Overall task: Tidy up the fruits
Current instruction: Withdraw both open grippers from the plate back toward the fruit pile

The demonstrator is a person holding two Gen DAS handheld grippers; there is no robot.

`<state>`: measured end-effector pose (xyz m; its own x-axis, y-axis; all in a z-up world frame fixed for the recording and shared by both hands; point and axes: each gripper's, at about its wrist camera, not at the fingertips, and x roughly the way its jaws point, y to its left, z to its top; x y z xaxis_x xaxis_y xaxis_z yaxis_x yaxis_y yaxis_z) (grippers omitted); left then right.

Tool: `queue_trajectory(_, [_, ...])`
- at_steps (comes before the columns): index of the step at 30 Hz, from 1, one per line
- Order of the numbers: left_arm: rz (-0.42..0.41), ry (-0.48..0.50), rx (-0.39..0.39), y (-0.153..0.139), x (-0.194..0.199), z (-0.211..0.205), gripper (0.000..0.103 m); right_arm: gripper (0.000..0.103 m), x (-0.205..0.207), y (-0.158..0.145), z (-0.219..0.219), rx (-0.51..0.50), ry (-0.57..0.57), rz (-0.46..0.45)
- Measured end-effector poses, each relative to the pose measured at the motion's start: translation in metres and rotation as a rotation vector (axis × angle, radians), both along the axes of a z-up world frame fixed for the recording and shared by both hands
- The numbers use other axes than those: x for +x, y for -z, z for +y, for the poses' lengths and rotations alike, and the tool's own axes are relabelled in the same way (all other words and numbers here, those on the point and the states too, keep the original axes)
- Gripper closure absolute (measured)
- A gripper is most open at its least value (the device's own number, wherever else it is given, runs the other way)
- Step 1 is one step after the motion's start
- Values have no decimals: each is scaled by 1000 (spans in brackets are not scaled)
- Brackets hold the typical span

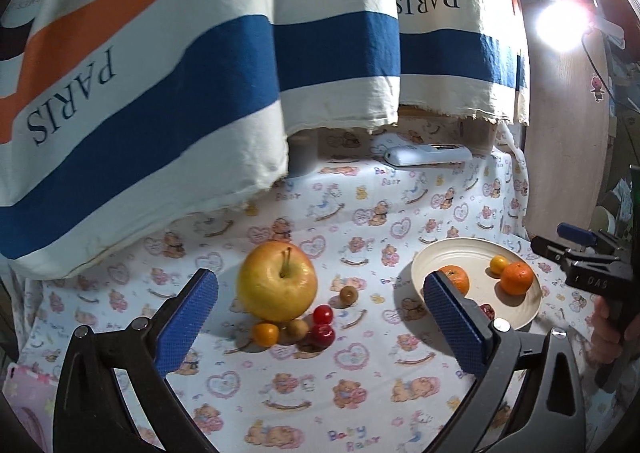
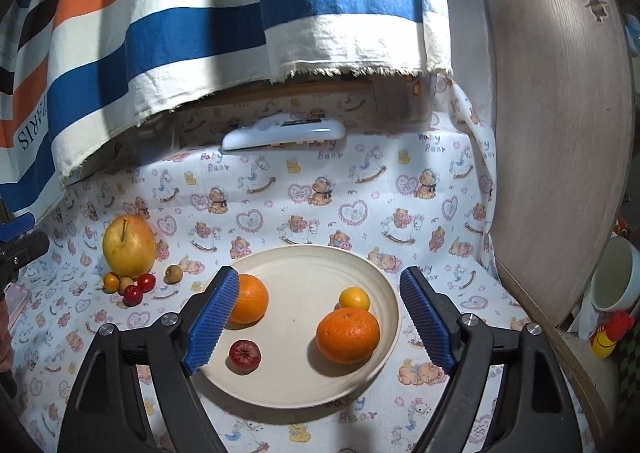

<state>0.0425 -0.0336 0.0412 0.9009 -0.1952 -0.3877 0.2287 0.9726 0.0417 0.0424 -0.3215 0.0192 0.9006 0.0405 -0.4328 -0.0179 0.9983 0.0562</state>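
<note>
A yellow apple (image 1: 277,281) stands on the bear-print cloth, with small red, orange and brown fruits (image 1: 316,327) in front of it and a brown one (image 1: 348,294) to its right. My left gripper (image 1: 320,317) is open and empty, hovering just before this cluster. A cream plate (image 2: 304,381) holds two oranges (image 2: 347,335), a small yellow fruit (image 2: 354,298) and a dark red fruit (image 2: 244,354). My right gripper (image 2: 320,327) is open and empty above the plate's near half. The apple (image 2: 129,245) shows at left in the right wrist view.
A striped PARIS cloth (image 1: 200,73) hangs over the back. A white remote (image 2: 284,133) lies at the back of the table. A wooden panel (image 2: 560,133) stands at right, with a cup (image 2: 614,277) beyond it. A bright lamp (image 1: 562,23) glares at upper right.
</note>
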Motion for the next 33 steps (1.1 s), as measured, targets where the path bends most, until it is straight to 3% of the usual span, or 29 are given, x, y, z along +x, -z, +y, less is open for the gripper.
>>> queue_trajectory(4, [-38, -23, 12, -1, -12, 17, 1, 18, -6, -7, 9, -11, -12, -14])
queue_trajectory(16, [-70, -79, -71, 3, -22, 60, 1, 14, -4, -9, 51, 2, -62, -8])
queue_trajectory(21, [-51, -102, -80, 13, -20, 74, 1, 14, 0, -12, 75, -19, -99, -11])
queue_trajectory(25, [10, -125, -120, 21, -10, 90, 1, 14, 6, -12, 95, -23, -134, -4])
queue_trajectory(33, [63, -206, -164, 30, 2, 122, 1, 14, 29, 2, 136, -10, -246, 73])
